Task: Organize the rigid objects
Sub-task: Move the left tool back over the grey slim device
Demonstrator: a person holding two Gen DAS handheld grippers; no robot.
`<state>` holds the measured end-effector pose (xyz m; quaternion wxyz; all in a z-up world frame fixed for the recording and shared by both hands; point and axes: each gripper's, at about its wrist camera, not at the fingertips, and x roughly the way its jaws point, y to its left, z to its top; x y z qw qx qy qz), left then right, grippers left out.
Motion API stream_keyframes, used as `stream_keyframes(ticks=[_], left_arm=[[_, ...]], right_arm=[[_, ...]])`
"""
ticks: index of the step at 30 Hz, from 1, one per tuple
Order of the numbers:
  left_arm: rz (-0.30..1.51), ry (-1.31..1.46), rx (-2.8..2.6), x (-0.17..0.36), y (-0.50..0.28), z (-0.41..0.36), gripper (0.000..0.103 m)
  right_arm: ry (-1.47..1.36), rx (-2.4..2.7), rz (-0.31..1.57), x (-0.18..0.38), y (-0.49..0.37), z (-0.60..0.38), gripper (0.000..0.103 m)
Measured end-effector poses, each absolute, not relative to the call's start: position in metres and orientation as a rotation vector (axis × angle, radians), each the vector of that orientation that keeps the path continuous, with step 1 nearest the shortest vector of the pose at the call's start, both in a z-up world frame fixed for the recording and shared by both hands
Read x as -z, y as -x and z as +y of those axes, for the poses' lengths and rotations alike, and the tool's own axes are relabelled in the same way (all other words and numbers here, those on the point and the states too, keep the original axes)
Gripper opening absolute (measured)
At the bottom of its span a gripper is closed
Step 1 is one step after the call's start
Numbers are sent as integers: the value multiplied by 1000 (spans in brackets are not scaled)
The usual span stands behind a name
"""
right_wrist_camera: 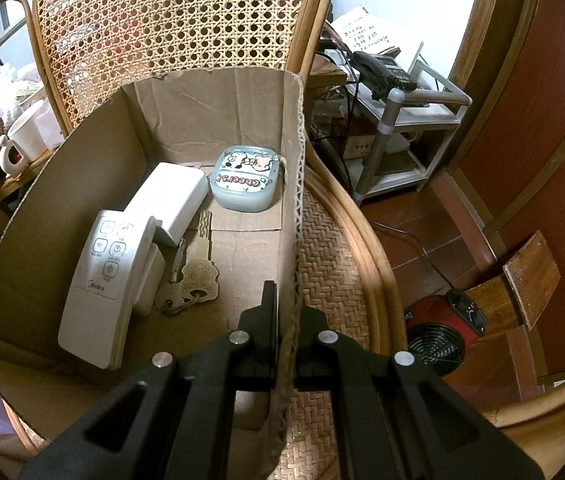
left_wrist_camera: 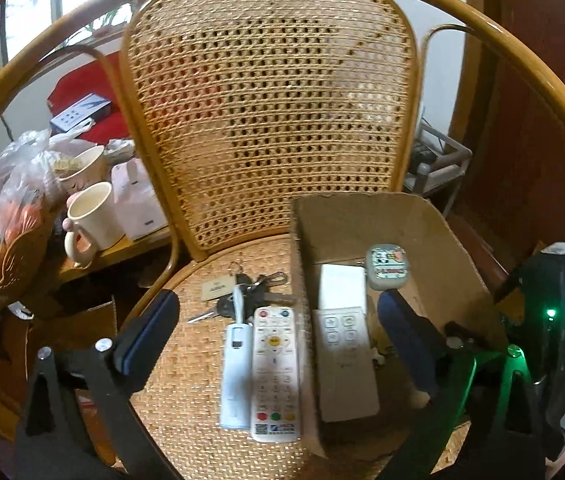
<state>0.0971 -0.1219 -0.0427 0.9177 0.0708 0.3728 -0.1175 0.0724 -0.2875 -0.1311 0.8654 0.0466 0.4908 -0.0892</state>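
Observation:
A cardboard box [left_wrist_camera: 434, 240] stands on the right of a woven chair seat [left_wrist_camera: 186, 392]. In it lie a white Midea remote [right_wrist_camera: 100, 284], a white block [right_wrist_camera: 172, 200], a pale blue case [right_wrist_camera: 244, 184] and flat keys [right_wrist_camera: 198, 276]. On the seat left of the box lie a white TV remote [left_wrist_camera: 275, 372], a pale blue stick-shaped device [left_wrist_camera: 236, 376] and a key bunch [left_wrist_camera: 242, 292]. My left gripper [left_wrist_camera: 278, 320] is open above the seat items and box edge. My right gripper [right_wrist_camera: 286, 320] is shut on the box's right wall [right_wrist_camera: 296, 208].
A side table to the left holds a white mug [left_wrist_camera: 92, 216], a bowl and a plastic bag [left_wrist_camera: 10, 196]. A metal shelf with a telephone [right_wrist_camera: 382, 70] stands to the right. A red fan heater [right_wrist_camera: 442, 328] sits on the wooden floor.

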Motion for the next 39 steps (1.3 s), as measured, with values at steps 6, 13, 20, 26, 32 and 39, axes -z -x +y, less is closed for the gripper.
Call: stream_keyframes(ticks=[6,13,20,26,32,39], left_arm=[[820,-122,207,49,-109,-97,101],[839,-182,138,59,-116,-72,101],[901,-201,96,76,-128,-44,101],[941,-218,96,94,-136,-34,101],[1028,-267,133,119,-143,-41,101],[1058,-383,127,143,-146,-55,101]], right_arm=[[-97,185,1029,131,-72,-287,7],[-96,185,1029,130,-73,-287,7],[-96,185,1029,130,-74,-287,7],[-94,186,1028,129,-74,-288,7],[-96,190,1028,127,-74,-290,7],[-95,189,1028,127,-75,-291,7]])
